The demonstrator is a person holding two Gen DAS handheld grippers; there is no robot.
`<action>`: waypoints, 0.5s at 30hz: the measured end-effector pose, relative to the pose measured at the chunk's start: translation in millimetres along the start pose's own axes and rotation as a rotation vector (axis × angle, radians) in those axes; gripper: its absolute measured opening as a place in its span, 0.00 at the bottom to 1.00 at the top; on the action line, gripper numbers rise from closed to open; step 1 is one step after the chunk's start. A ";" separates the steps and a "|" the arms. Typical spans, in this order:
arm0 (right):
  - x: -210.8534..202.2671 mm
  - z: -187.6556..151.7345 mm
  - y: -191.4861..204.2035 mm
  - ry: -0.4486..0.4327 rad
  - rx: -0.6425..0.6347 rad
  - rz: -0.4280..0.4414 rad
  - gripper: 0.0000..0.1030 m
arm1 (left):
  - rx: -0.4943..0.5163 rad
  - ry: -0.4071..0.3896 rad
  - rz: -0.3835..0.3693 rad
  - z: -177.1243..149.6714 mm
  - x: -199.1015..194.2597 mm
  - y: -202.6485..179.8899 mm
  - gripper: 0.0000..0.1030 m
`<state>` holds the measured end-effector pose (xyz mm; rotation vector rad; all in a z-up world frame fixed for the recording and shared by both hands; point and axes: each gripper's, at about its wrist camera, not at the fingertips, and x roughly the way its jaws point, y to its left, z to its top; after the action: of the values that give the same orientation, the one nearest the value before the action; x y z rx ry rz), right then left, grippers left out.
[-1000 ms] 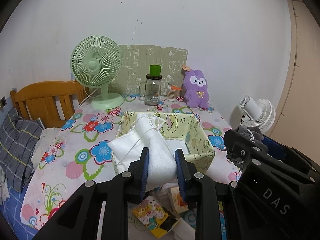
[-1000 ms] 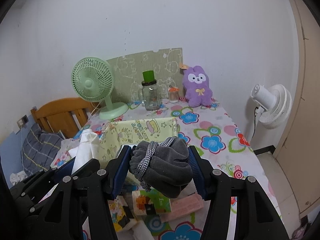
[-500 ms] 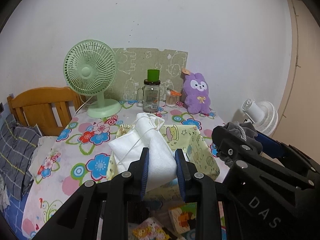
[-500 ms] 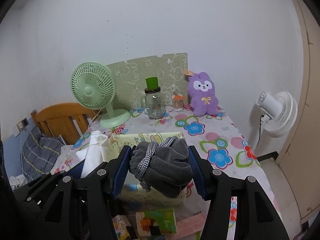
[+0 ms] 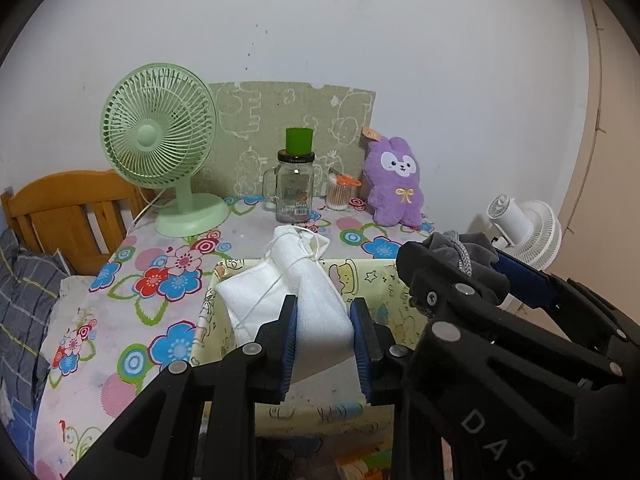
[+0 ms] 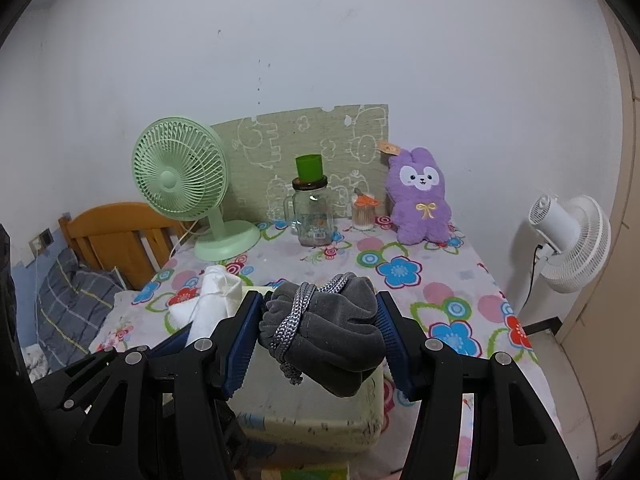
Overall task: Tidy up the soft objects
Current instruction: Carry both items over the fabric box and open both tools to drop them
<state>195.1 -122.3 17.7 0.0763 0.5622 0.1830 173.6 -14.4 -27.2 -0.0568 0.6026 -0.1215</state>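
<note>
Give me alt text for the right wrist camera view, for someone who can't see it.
The right gripper is shut on a grey bundle tied with cord, held above a pale yellow fabric bin on a flowered tablecloth. To its left the other gripper holds a white pouch; a green fan, glass jar and purple plush bunny stand by the wall.

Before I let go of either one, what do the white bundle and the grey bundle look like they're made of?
White bundle: seemingly soft textured cloth, matte, tied with thin white string; it dents between the left gripper's pads. Grey bundle: looks like fleece or velour, faint nap sheen, wrapped in braided grey-white cord, bulging in the right gripper.
</note>
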 end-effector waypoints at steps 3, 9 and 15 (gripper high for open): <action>13.8 1.1 -2.6 0.016 0.005 0.000 0.59 | 0.004 0.009 0.005 0.6 10.8 0.9 0.25; 41.9 -1.2 -5.5 0.046 0.019 0.023 0.59 | -0.002 0.043 0.013 -0.2 36.6 7.4 0.35; 63.1 -5.5 -5.4 0.058 0.023 0.033 0.59 | -0.018 0.080 0.018 -3.7 54.3 14.2 0.42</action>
<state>245.3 -115.3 -20.6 0.1033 0.6214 0.2113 217.2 -7.5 -62.0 -0.0644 0.6840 -0.1012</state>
